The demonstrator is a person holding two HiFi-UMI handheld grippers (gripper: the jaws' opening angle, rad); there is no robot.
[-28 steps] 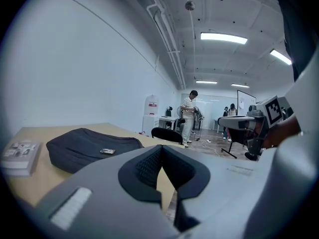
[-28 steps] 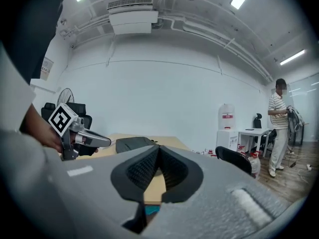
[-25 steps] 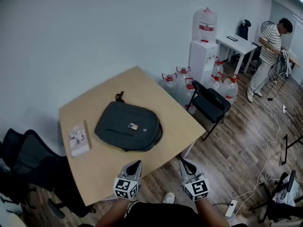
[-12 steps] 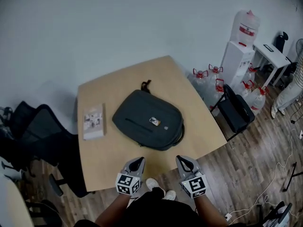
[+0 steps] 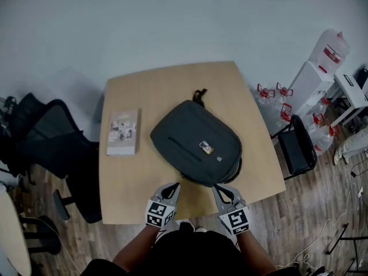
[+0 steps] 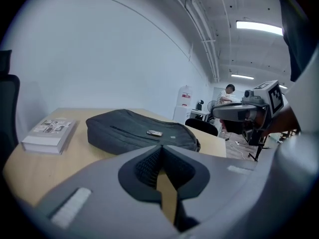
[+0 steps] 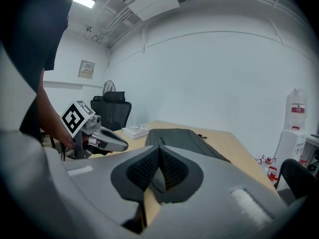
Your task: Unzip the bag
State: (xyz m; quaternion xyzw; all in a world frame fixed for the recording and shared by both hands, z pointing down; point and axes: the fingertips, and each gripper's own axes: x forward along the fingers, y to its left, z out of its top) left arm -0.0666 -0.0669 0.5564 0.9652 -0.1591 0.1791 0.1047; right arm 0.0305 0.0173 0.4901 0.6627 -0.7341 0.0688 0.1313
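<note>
One bag, one book

I'm looking down on a light wooden counter with rounded corners, standing on a wood-plank floor. Two things lie on it. A dark grey bag lies flat, set diagonally across the middle and right of the top. Its carry loop points toward the far edge and its bottom end sits close to the near edge. A small badge shows on its upper face, and a zip line runs along the front pocket. To the bag's left and apart from it, a book lies flat, cover up, near the counter's left edge.
</note>
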